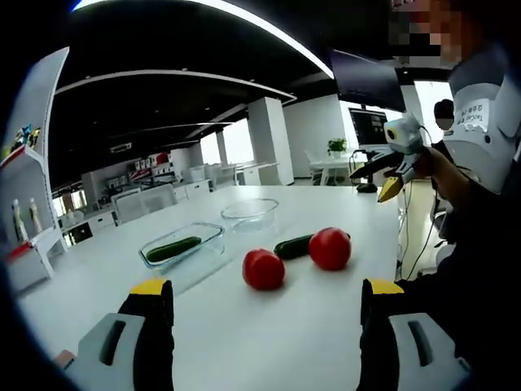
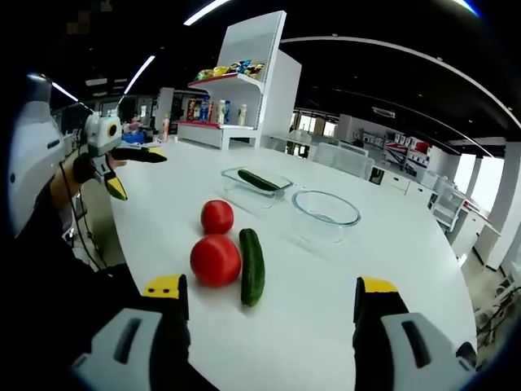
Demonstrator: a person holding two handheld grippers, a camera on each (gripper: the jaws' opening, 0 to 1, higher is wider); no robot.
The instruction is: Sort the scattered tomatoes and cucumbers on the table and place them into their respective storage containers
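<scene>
Two red tomatoes (image 1: 264, 269) (image 1: 330, 248) lie mid-table with a loose dark green cucumber (image 1: 293, 246) between them. The right gripper view has the same tomatoes (image 2: 217, 217) (image 2: 216, 260) and cucumber (image 2: 251, 266). Farther back, a rectangular glass container (image 1: 207, 233) (image 2: 232, 173) holds another cucumber (image 1: 172, 249) (image 2: 259, 180). Beside it stands an empty round glass bowl (image 1: 250, 213) (image 2: 326, 208). My left gripper (image 1: 266, 289) (image 2: 140, 175) is open above the near table, short of the tomatoes. My right gripper (image 2: 270, 289) (image 1: 370, 186) is also open and holds nothing.
The white table (image 1: 309, 326) is long; its edge runs close to the person's body (image 1: 480, 244). A white shelf unit with packaged goods (image 2: 236, 73) stands beyond the table's far end. Desks, chairs and a monitor (image 1: 368, 126) fill the background.
</scene>
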